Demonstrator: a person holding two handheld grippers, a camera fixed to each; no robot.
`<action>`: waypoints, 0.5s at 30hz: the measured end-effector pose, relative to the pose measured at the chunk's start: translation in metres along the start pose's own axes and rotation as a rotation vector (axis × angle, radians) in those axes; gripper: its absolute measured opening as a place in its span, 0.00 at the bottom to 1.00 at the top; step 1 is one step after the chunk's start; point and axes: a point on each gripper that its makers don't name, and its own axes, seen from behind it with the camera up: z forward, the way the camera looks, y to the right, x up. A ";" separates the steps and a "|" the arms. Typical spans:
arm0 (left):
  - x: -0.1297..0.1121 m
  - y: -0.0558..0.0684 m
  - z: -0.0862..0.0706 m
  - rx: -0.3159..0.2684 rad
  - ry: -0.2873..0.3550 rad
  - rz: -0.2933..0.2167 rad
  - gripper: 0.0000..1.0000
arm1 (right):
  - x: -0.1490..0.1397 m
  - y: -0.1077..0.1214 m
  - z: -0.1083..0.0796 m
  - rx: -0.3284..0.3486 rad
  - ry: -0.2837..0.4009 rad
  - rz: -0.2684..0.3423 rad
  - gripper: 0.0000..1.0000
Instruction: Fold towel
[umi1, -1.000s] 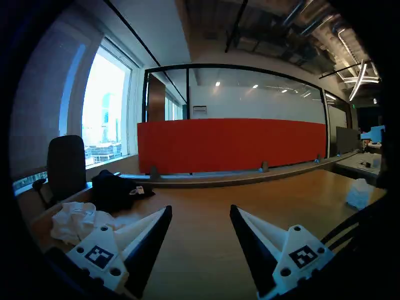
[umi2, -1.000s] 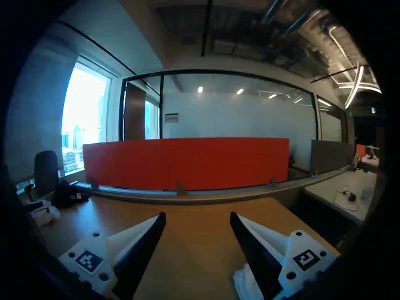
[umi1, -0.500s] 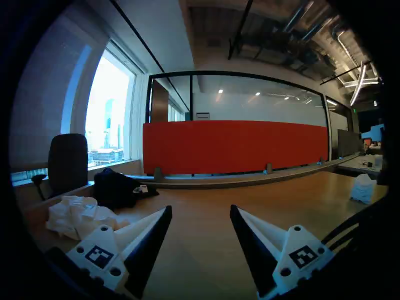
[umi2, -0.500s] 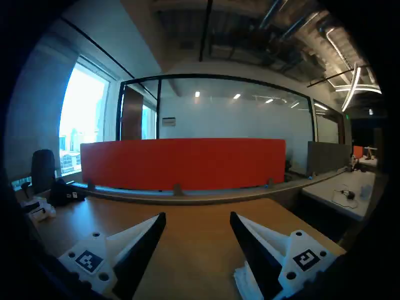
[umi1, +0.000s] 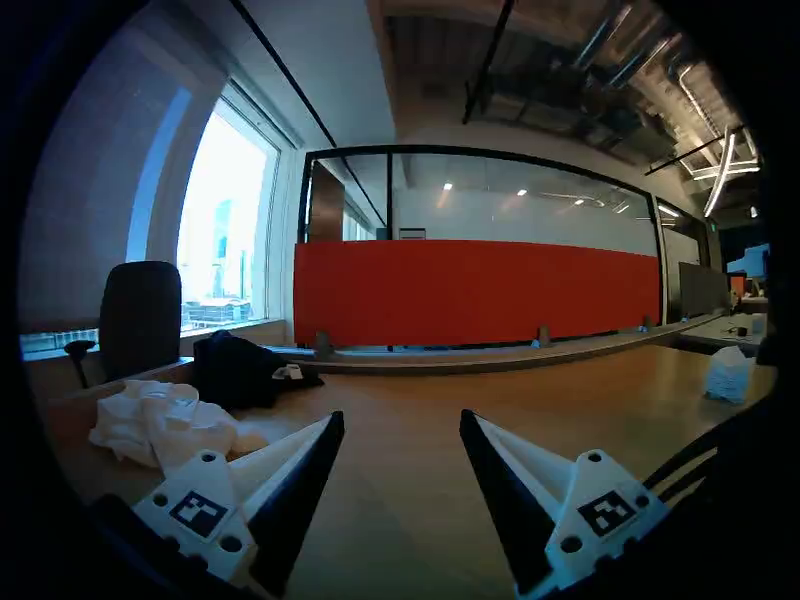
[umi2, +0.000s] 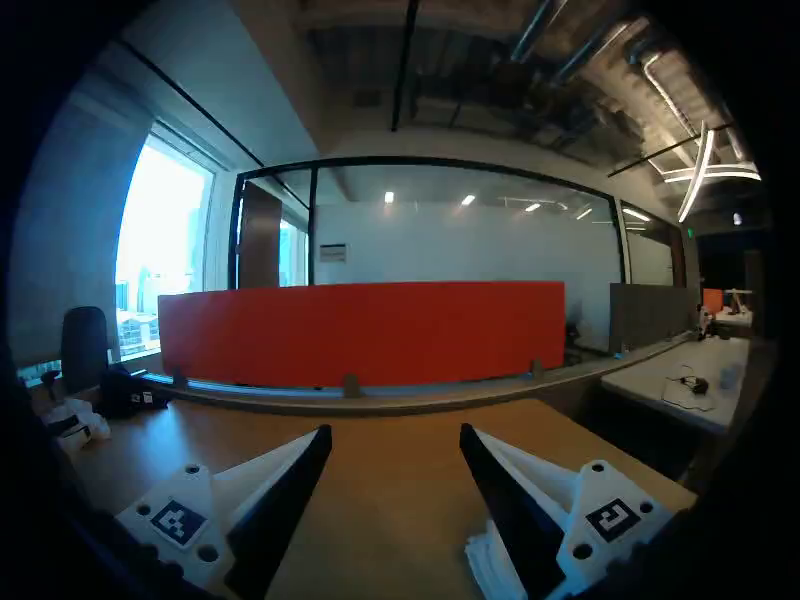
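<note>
- The left claw (umi1: 401, 418) is held open over the wooden desk (umi1: 420, 480), with nothing between its fingers.
- The right claw (umi2: 395, 432) is likewise spread open and empty.
- A crumpled white towel (umi1: 165, 425) is seen by the desk's left edge, just in front of a black garment (umi1: 240, 370).
- A folded white cloth (umi2: 488, 560) lies towards the desk's right edge, under the right claw.

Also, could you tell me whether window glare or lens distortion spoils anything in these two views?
Left gripper view: the window is blown out to white, yet the crumpled towel near it stays readable. Right gripper view: the same window is overexposed too, the fisheye bows the red divider, and the ceiling is dim.
</note>
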 end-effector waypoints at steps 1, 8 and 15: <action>0.000 0.000 0.000 0.000 0.000 0.000 0.85 | 0.000 0.000 0.000 0.000 0.000 0.002 0.99; -0.003 0.001 0.002 0.001 -0.012 0.002 0.85 | -0.001 0.002 -0.001 0.000 0.001 0.009 0.99; -0.004 0.001 0.002 0.002 -0.017 0.005 0.85 | -0.003 0.005 0.002 0.004 0.007 0.012 0.99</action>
